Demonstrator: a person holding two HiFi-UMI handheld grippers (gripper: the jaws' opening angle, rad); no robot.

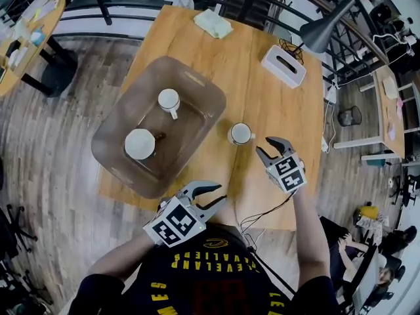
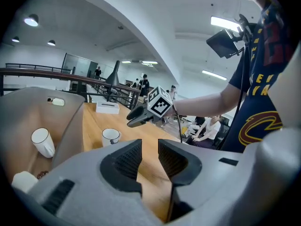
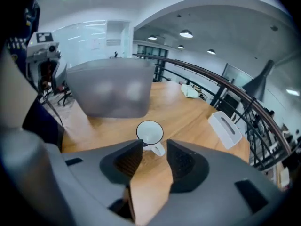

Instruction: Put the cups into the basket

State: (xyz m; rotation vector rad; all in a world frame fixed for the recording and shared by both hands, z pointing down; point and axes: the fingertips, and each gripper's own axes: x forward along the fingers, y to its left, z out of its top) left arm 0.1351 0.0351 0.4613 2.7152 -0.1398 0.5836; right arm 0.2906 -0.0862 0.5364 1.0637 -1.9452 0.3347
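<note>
Jaws of the right gripper (image 3: 154, 157) stand apart and grasp nothing. A white cup (image 3: 150, 133) sits upright on the desk just beyond their tips, its handle turned back toward the gap. From the head view, this right gripper (image 1: 264, 146) is held out over the desk on a bare forearm, and the cup (image 1: 241, 134) lies just ahead of it and slightly to its left.

The left gripper (image 2: 149, 157) has its jaws released too, with a narrower gap, and only bare desk shows between them. It is held close to the person's chest (image 1: 222, 194) above the near edge of the desk, with the arm bent and the jaws aimed across toward the right gripper.

Farther ahead and left of both pairs of jaws stands a grey translucent basket (image 1: 118, 136). Two more white cups are already inside it, one (image 1: 168, 100) at the far end and one (image 1: 140, 144) at the near end.

The desk (image 1: 262, 104) is light wood. A white tissue box (image 1: 283, 65) lies beyond the right jaws, and a folded cloth (image 1: 212, 23) lies at the far edge. A grey lamp (image 1: 321, 28) leans in above the far right corner. A dark railing (image 3: 207, 74) runs behind the desk, and the floor (image 1: 59, 143) is wood plank.
</note>
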